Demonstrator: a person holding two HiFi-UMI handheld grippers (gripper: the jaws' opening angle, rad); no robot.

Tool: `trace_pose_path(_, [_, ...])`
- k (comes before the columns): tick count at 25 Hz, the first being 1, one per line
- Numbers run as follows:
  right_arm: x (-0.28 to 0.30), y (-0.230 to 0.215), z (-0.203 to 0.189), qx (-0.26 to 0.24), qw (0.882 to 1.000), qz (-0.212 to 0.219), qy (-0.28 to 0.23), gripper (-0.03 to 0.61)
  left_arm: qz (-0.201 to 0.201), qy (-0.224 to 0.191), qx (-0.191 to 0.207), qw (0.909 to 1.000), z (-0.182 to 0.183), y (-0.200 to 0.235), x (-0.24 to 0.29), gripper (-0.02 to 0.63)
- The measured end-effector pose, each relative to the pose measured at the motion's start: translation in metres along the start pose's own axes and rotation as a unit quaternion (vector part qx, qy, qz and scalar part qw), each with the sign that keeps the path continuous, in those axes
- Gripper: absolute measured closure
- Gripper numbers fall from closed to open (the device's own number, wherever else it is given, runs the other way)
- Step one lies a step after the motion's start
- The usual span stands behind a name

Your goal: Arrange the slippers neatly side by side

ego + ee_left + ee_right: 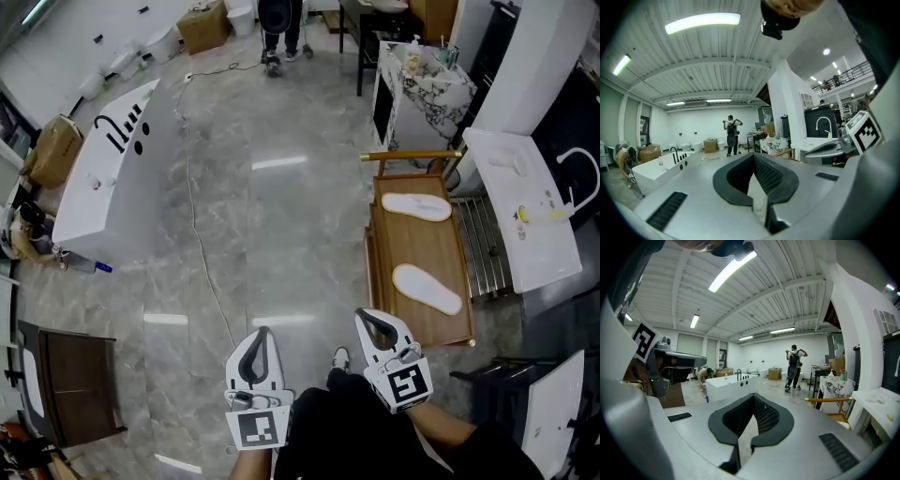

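Two flat white slippers (427, 288) (416, 206) apart on one wooden bench (441, 248), my left gripper (255, 349), right gripper (377, 325) both closed, empty.

I hold the left gripper (255, 353) and right gripper (380, 327) low and close, both closed, empty, pointing forward.

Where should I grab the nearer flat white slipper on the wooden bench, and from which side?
The nearer white slipper lies flat and slanted on the wooden bench. Probably pinch its left end from above; that end is closest to the right gripper.
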State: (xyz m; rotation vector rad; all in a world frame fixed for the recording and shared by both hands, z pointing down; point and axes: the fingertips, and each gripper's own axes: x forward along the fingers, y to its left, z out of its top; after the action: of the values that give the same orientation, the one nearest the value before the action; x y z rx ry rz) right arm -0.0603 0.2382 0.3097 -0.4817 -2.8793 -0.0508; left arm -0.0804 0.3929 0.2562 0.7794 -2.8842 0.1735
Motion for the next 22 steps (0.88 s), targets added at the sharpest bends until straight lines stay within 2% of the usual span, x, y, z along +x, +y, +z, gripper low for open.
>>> trace_pose_path(5, [0.004,-0.017,0.004,0.001,1.0,-0.014,-0.01,0.588,-0.007,-0.001,-0.007,1.0,-0.003,0.0,0.019,0.614])
trace_pose_path(11, [-0.007,-0.039,0.004,0.013,0.998,-0.052,-0.018,0.588,-0.039,-0.004,0.01,0.9992,0.003,-0.014,0.038,0.614])
trace_pose_path(18, [-0.019,-0.074,0.002,0.021,0.993,-0.115,-0.016,0.588,-0.098,-0.012,0.013,0.995,0.007,-0.04,0.079,0.614])
trace_pose_path(22, [-0.029,-0.1,-0.002,0.018,0.988,-0.156,-0.008,0.588,-0.141,-0.026,0.013,0.9896,0.023,-0.065,0.109,0.614])
